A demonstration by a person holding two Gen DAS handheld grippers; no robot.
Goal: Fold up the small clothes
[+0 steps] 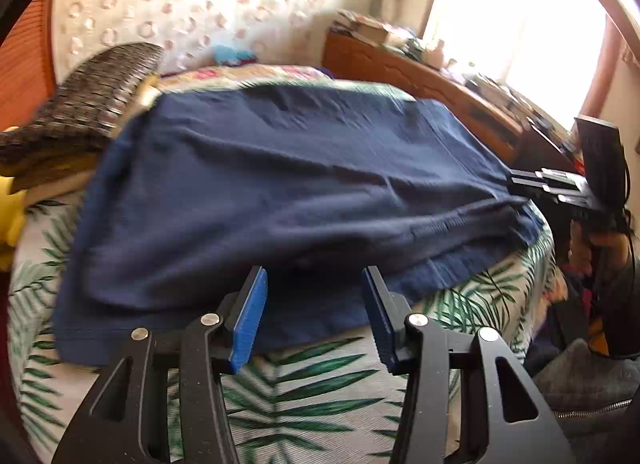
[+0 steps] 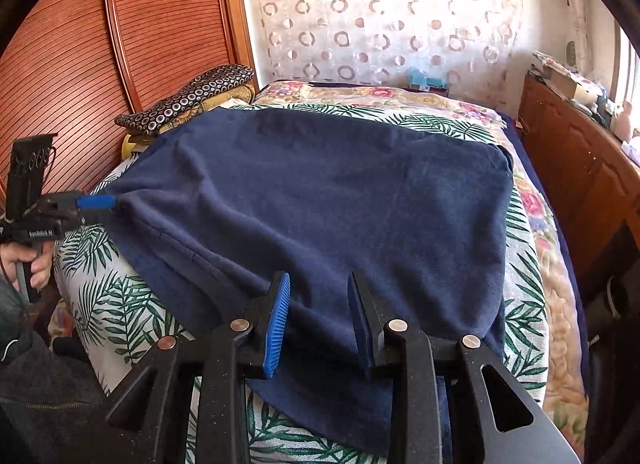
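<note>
A dark navy garment [image 1: 276, 188] lies spread on the palm-leaf bed cover [image 1: 304, 396]; it also shows in the right wrist view [image 2: 328, 204]. My left gripper [image 1: 314, 284] is open, its blue pads just at the garment's near hem, with nothing between them. In the right wrist view the left gripper [image 2: 100, 202] sits at the garment's left corner. My right gripper [image 2: 318, 288] is open over the garment's near edge, the cloth lying under its fingers. In the left wrist view the right gripper [image 1: 532, 184] sits at the garment's right corner.
A patterned dark pillow [image 2: 188, 98] lies on folded bedding at the bed's head beside a wooden slatted door [image 2: 120, 44]. A floral quilt [image 2: 540, 224] covers the bed's far side. A cluttered wooden cabinet [image 1: 432, 80] stands under a bright window. A yellow toy [image 1: 12, 216] sits at the left.
</note>
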